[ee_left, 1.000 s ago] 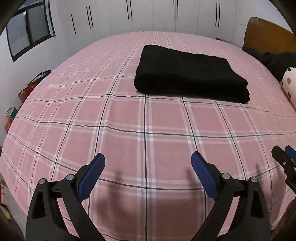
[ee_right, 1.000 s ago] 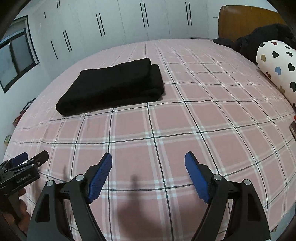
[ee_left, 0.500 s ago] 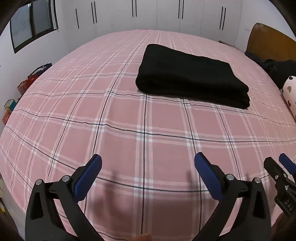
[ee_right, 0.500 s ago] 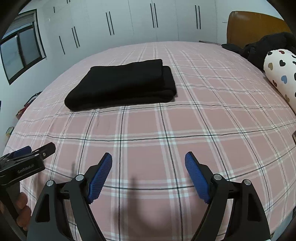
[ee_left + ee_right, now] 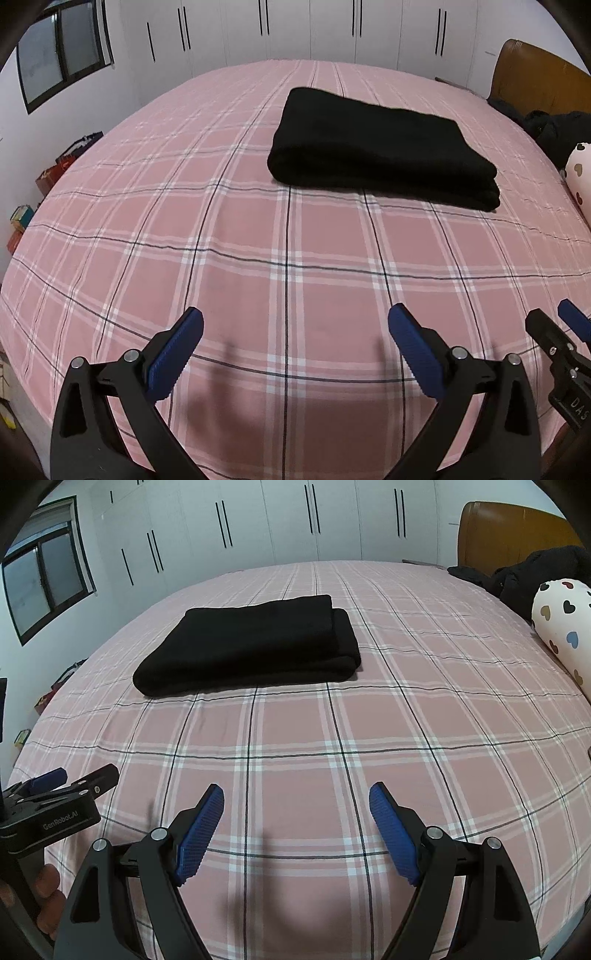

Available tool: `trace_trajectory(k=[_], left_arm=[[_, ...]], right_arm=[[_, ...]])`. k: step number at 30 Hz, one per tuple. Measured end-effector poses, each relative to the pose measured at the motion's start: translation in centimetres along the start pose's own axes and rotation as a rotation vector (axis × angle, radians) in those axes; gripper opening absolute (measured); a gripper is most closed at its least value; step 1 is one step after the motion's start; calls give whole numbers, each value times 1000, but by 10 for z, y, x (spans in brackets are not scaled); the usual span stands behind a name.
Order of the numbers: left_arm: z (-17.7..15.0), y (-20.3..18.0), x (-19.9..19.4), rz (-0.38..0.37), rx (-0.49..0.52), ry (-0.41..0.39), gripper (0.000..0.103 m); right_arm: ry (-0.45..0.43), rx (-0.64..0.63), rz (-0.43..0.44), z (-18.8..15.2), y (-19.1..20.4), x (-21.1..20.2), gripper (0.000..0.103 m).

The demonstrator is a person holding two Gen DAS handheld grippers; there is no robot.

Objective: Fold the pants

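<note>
So the black pants (image 5: 380, 155), folded into a thick soft rectangle, are lying flat on the pink plaid bedsheet (image 5: 221, 229), toward the far middle of the bed. Both grippers hang over the near edge, well apart from them. The left hand-held gripper (image 5: 295, 332) with blue ribbed pads is spread wide, nothing between its jaws. Same deal for the right hand-held gripper (image 5: 297, 808), released and empty. A white heart-print pillow (image 5: 561, 624) sits off to the right by the brown wooden headboard (image 5: 509, 528).
</note>
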State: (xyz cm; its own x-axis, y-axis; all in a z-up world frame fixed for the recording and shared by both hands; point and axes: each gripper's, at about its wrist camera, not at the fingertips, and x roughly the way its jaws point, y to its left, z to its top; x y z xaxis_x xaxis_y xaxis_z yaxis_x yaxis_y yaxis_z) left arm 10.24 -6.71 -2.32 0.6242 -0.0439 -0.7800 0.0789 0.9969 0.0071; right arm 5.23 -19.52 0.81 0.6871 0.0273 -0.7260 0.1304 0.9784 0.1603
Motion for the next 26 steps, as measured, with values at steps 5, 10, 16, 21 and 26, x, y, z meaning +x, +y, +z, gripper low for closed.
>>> trace_trajectory(k=[5, 10, 16, 21, 26], left_arm=[[-2, 0, -6, -9, -17, -40, 98], [-2, -2, -8, 9, -3, -63, 98], [-2, -2, -8, 13, -3, -62, 98], [-1, -2, -2, 14, -5, -27, 97], [-2, -5, -2, 7, 23, -31, 96]], right_arm=[[-1, -3, 0, 0, 2, 0, 79], [-1, -4, -3, -1, 4, -1, 79], [2, -5, -5, -1, 4, -1, 79], [2, -4, -5, -1, 5, -2, 79], [1, 6, -1, 0, 2, -1, 80]])
